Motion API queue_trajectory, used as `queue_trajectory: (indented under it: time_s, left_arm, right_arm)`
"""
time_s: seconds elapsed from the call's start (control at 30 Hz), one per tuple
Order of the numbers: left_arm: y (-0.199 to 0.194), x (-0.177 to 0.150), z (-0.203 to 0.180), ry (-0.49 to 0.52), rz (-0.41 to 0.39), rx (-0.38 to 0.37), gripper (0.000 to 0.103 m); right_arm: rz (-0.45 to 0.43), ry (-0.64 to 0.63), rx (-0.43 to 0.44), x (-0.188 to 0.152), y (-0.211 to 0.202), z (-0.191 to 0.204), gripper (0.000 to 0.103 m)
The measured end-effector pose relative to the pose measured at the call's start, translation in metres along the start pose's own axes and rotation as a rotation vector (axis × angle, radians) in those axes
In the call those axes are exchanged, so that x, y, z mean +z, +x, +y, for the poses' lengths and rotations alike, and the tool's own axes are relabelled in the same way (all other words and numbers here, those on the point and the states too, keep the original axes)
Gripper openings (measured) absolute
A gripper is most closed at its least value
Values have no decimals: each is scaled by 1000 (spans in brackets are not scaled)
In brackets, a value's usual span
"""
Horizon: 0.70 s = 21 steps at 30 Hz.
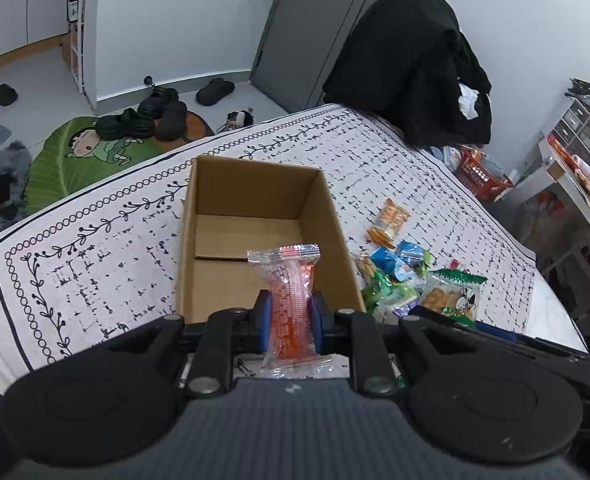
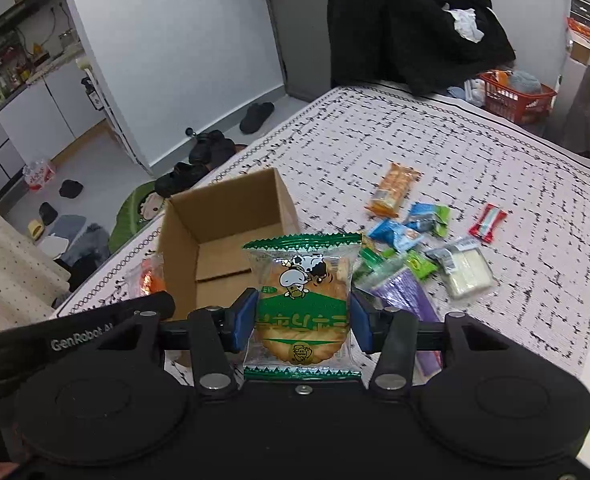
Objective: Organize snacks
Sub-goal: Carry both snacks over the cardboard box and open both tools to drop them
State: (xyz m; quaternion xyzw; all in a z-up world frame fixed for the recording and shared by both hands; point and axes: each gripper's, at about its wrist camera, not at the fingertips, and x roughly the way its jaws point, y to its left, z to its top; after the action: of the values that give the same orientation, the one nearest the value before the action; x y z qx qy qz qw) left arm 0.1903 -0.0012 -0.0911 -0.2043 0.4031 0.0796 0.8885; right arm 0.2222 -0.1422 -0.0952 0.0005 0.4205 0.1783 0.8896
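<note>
Open cardboard box (image 1: pixel 255 236), empty, standing on the patterned tablecloth (image 1: pixel 95 264) with bare cloth to its left and behind it; loose snack pile (image 2: pixel 407 256) just beside its right wall. Left gripper (image 1: pixel 291 316) clamped narrowly on a red-orange snack packet (image 1: pixel 291 300) upright between the blue pads, held above the box's near rim. Right gripper (image 2: pixel 302 322) closed on a green-edged cracker packet (image 2: pixel 301 300), flat face to the camera, before the box's near right corner. Right view alone shows the red-striped packet (image 2: pixel 488 222) and white packet (image 2: pixel 465 272); left view alone, the far table corner.
</note>
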Motion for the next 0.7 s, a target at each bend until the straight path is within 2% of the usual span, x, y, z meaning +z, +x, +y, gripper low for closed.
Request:
queue_trajectory:
  time_s: [0.43,0.7]
  left_arm:
    - [27,10,27,-64,42,7,19]
    - [53,14,41,-101,95,8,20]
  right_arm:
    - [8,1,12,11,24,12,48]
    - [22,21,37,17,44,14,48]
